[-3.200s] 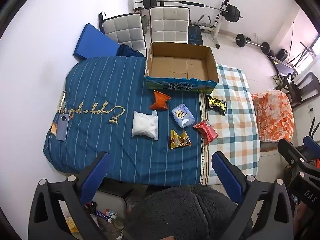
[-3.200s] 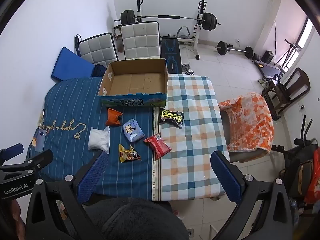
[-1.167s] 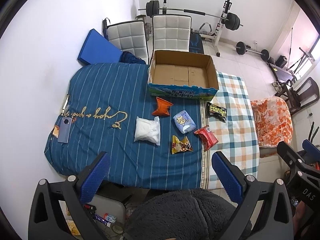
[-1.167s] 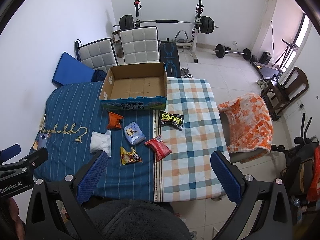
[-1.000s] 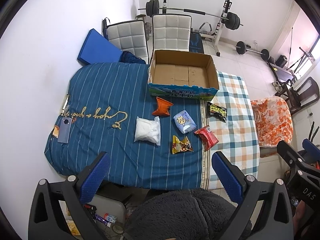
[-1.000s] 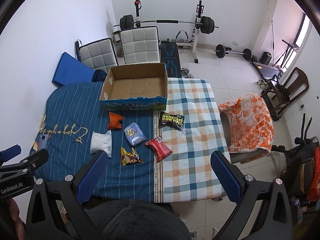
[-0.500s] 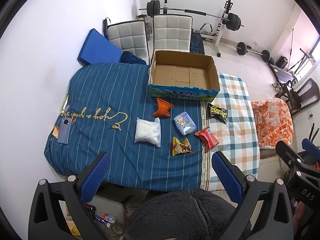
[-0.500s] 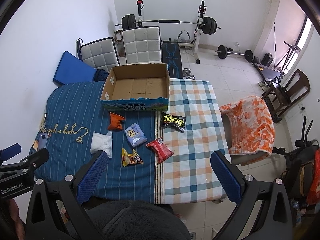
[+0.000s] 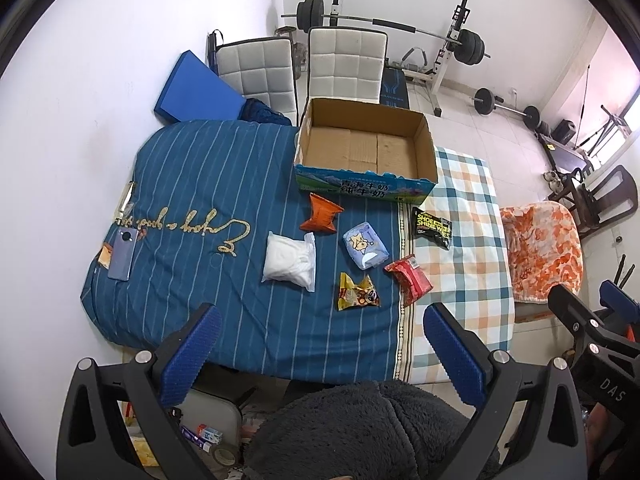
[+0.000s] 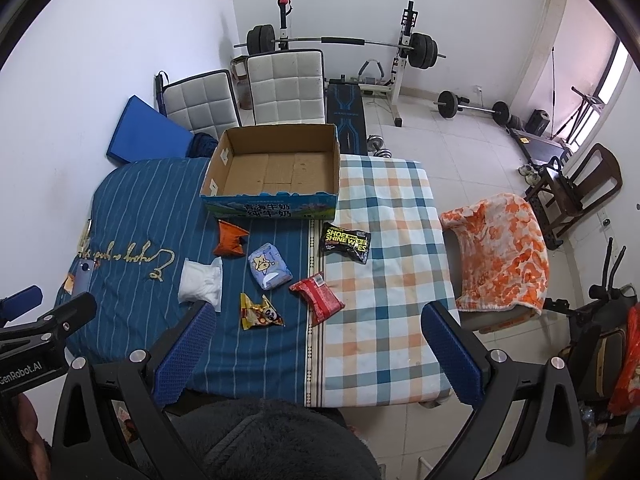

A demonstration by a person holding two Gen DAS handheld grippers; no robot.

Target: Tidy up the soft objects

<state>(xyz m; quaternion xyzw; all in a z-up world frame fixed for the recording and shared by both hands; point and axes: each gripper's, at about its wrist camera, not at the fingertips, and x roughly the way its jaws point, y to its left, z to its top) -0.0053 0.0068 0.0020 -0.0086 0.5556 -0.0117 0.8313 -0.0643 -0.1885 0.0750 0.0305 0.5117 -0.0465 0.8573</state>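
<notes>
Left gripper [image 9: 322,354] and right gripper [image 10: 318,350]: both held wide apart above the near edge of the bed [image 9: 208,184], nothing gripped. Cardboard box [image 9: 364,152]: set at the far side, open. Laid loose before it, apart from one another: orange packet [image 9: 320,213], white pouch [image 9: 289,257], light blue pack [image 9: 365,245], yellow packet [image 9: 356,292], red packet [image 9: 409,279], black packet [image 9: 432,227].

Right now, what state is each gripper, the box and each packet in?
left gripper: open, holding nothing
right gripper: open, holding nothing
cardboard box: open-topped, nothing inside
white packet: lying flat
orange packet: crumpled
red packet: sealed, straddling both cloths
</notes>
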